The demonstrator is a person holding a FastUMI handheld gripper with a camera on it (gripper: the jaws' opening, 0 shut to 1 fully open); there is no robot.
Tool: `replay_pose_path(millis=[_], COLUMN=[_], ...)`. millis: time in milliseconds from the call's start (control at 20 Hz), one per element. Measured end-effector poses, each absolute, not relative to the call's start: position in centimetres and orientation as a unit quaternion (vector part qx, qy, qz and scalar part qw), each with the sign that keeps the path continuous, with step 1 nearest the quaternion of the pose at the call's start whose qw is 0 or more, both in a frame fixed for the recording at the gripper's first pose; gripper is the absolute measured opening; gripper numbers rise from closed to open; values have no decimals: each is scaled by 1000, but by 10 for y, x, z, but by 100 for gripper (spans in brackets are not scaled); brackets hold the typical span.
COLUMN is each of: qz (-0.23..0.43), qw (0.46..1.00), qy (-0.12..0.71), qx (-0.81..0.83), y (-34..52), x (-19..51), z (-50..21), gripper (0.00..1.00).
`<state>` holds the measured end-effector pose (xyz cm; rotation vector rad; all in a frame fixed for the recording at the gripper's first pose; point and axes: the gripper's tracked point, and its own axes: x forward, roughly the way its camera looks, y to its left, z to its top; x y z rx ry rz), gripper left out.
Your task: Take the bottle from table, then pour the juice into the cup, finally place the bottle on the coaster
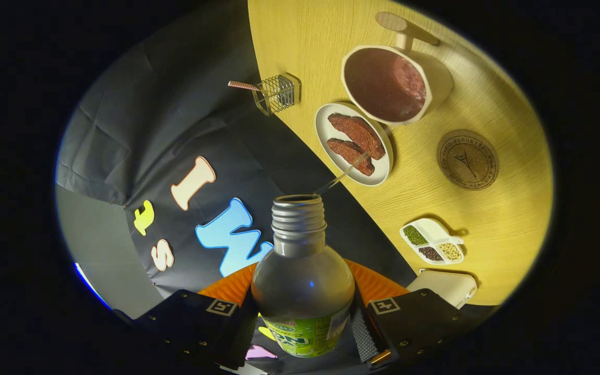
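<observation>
In the gripper view the hand-held gripper (304,333) is clamped on the bottle (302,281), one finger pressed against each side of its labelled body. The bottle is lifted clear of the tabletop (487,219) and uncapped, its open neck pointing ahead toward the plate (353,144) and the cup (394,83) beyond it. A thin stream seems to leave the mouth toward the plate's near rim, though whether it reaches the cup cannot be told. The cup already holds dark liquid. So the pick-up is done, pouring looks under way or near its end, and setting the bottle on the coaster (467,159), which lies bare beside the cup, remains. The scene appears strongly rolled, suggesting the gripper is tipped well over sideways.
</observation>
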<state>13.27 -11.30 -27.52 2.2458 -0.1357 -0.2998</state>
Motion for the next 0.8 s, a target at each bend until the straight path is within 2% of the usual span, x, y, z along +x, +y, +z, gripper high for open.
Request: replay_pose_path(millis=[800], qz=[-168], qw=[429], qy=[-51], qx=[886], y=[-137], x=[119], z=[-321], gripper=[77])
